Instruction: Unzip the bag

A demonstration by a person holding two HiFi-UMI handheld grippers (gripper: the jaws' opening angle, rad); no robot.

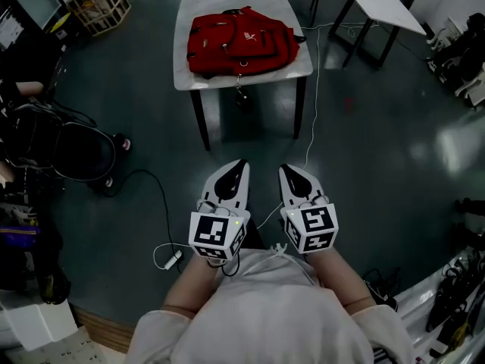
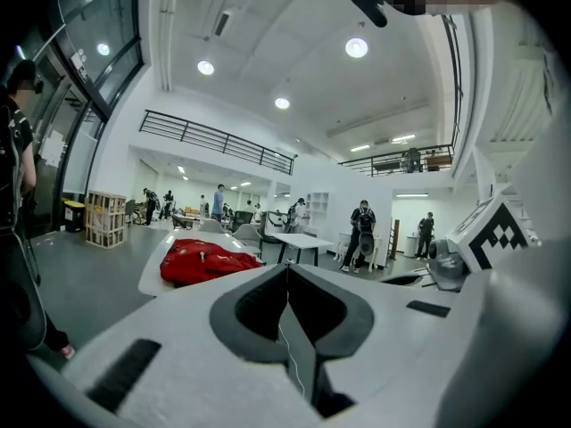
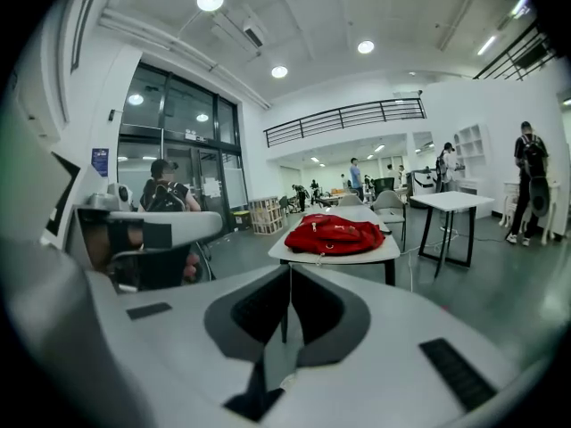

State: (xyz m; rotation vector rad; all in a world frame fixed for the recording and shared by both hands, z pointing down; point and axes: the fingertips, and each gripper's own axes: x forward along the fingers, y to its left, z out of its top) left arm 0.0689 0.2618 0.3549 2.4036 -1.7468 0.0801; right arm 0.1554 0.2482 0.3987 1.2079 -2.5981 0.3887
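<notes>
A red backpack [image 1: 241, 42] lies flat on a small white table [image 1: 198, 80] at the top centre of the head view. It also shows far ahead in the left gripper view as the backpack [image 2: 207, 262] and in the right gripper view as the backpack [image 3: 335, 234]. My left gripper [image 1: 242, 163] and right gripper [image 1: 285, 168] are held side by side close to my body, well short of the table. Both point toward the bag. Their jaws meet at the tips with nothing between them, as in the left gripper [image 2: 287, 267] and right gripper [image 3: 290, 269] views.
A white cable [image 1: 311, 105] runs down from the table across the dark floor toward me. A second white table [image 1: 379, 2] stands at the back right, a wooden crate [image 1: 98, 6] at the back left. A black wheeled frame [image 1: 76, 154] sits at the left. Several people stand far off.
</notes>
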